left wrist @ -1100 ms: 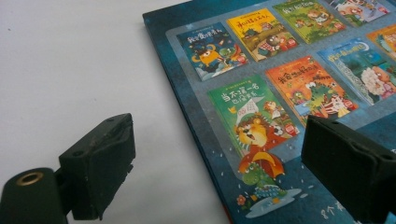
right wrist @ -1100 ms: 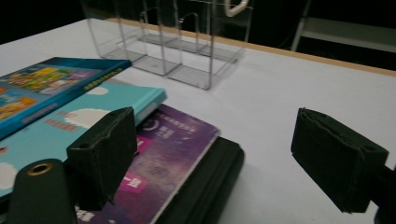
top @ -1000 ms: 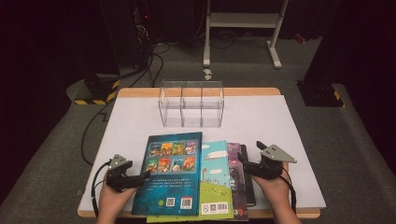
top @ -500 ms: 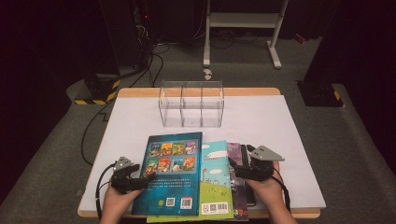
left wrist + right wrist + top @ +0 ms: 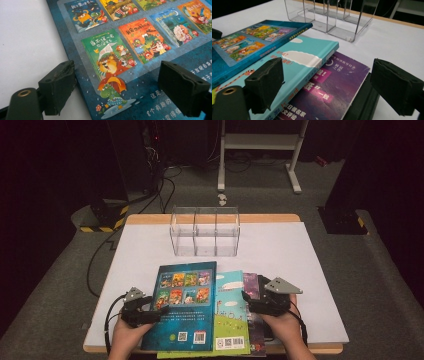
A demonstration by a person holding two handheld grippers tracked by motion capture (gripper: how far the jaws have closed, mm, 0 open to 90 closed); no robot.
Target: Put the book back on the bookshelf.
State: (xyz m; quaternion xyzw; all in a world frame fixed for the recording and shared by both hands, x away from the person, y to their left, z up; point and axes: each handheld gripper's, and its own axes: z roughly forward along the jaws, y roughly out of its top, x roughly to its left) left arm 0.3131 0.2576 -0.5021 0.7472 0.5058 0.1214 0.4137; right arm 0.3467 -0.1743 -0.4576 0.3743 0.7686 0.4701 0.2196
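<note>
A stack of books lies at the table's near edge. On top is a dark blue picture book [image 5: 182, 312] [image 5: 150, 37] [image 5: 249, 42]. Under it are a light blue book [image 5: 231, 312] [image 5: 307, 57], a purple book [image 5: 251, 285] [image 5: 337, 82] and a black item [image 5: 263, 282] [image 5: 359, 102]. My left gripper [image 5: 152, 314] [image 5: 117, 82] is open, its jaws straddling the dark blue book's left edge. My right gripper [image 5: 248, 301] [image 5: 332, 80] is open too, on the stack's right side, its jaws spanning the light blue and purple books. Neither holds anything.
A clear acrylic organiser [image 5: 205, 231] [image 5: 332, 17] with three compartments stands at the back middle of the white table [image 5: 310, 270]. Bare white surface lies between it and the books. Cables and a stand's legs are on the floor beyond the table.
Both grippers have closed in on the stack: the right one moved left onto its right side, and the left one moved right to the dark blue book's edge. The books have not moved.
</note>
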